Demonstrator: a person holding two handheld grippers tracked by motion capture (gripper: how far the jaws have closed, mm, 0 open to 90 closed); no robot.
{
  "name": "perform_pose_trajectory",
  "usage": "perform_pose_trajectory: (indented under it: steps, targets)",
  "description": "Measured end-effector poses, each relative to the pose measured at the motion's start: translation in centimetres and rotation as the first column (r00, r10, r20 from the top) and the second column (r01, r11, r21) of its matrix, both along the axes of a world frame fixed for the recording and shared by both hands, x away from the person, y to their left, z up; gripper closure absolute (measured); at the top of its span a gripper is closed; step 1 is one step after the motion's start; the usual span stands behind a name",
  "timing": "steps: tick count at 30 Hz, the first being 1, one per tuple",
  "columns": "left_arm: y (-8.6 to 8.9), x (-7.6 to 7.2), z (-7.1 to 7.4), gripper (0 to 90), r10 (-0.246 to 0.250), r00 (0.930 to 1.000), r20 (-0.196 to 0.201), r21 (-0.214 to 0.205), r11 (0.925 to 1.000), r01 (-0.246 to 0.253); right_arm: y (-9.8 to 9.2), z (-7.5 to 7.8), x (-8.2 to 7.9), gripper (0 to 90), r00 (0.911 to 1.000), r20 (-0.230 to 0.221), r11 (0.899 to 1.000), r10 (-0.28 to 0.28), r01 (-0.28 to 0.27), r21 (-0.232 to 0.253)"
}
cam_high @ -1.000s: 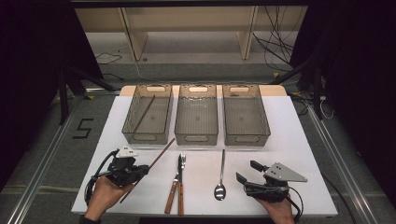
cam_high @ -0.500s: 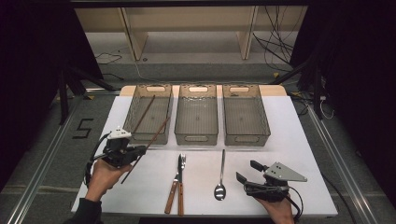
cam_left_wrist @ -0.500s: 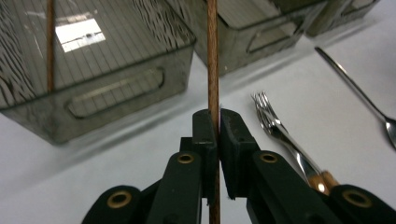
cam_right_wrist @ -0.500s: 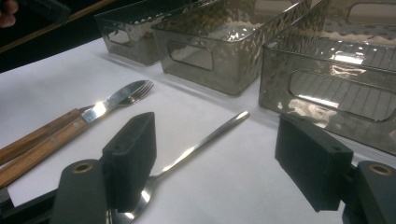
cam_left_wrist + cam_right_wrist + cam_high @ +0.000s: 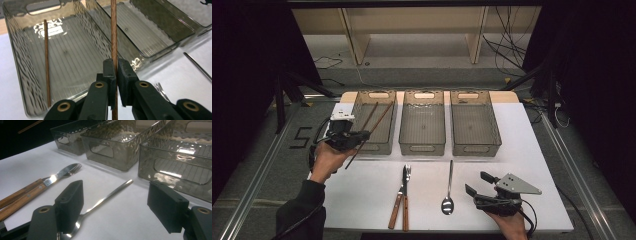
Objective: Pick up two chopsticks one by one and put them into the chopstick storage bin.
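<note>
At the surface's near edge the right gripper (image 5: 484,192) rests with jaws wide, just right of the spoon (image 5: 448,190), knife (image 5: 397,207) and fork (image 5: 406,197). Farther back, at the left edge, the left gripper (image 5: 357,136) clamps a chopstick (image 5: 371,132) slanting over the left bin (image 5: 362,102), where another chopstick (image 5: 46,62) lies.

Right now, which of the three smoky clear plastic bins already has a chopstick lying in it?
The leftmost smoky clear plastic bin: one brown wooden chopstick lies on its floor; the other two are empty.

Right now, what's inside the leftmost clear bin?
One brown chopstick lies on the leftmost bin's ribbed floor. A second chopstick, clamped in the left gripper, slants over it. The walls hide nothing.
</note>
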State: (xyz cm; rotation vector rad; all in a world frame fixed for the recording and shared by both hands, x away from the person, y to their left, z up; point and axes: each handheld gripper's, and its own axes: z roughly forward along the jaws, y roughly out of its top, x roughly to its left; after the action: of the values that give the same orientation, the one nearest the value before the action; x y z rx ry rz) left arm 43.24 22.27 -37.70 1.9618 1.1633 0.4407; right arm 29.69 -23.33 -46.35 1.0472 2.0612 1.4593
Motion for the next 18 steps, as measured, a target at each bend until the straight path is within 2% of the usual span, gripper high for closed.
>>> perform_pose_trajectory:
  steps: [8,18]
  targets:
    - [0.3,3.0,0.2,84.9,0.004,0.9999,0.011,0.009,0.9999,-0.004,0.0,0.0,0.0,29.8,1.0000,-0.001,1.000,0.000,0.000,0.000]
    - [0.4,6.1,0.0,84.9,0.001,1.0000,0.007,0.044,0.9990,-0.001,0.0,-0.1,0.1,29.8,1.0000,-0.002,1.000,-0.002,0.002,0.005]
